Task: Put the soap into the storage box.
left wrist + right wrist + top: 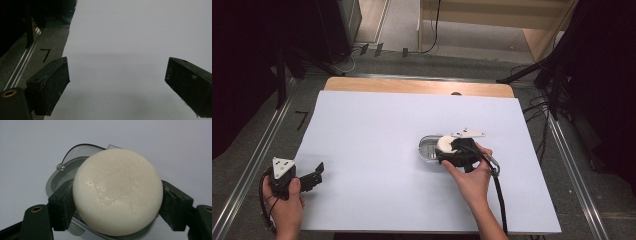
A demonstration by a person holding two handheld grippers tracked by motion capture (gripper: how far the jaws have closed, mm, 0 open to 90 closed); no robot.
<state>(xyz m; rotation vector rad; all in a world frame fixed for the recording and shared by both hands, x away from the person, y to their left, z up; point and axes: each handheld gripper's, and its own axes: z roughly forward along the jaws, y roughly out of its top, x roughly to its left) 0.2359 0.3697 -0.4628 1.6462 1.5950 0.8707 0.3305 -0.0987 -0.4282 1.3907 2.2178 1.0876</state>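
Note:
A round cream-white soap bar (117,191) is clamped between the two black jaws of my right gripper (117,202). It hangs just over a grey soap dish (58,180) with a clear hinged lid (82,150). In the high view the soap (444,144) and the right gripper (451,150) are over the right end of the dish (428,148), right of the table's centre. My left gripper (318,172) rests at the sheet's near left corner. Its jaws stand wide apart over bare white sheet (117,75), with nothing between them.
A white sheet (372,150) covers most of the wooden table (412,86). Metal rails (257,160) run along both sides on grey floor. Black cables and stands lie at the far left and right. A cable (499,200) trails from the right gripper.

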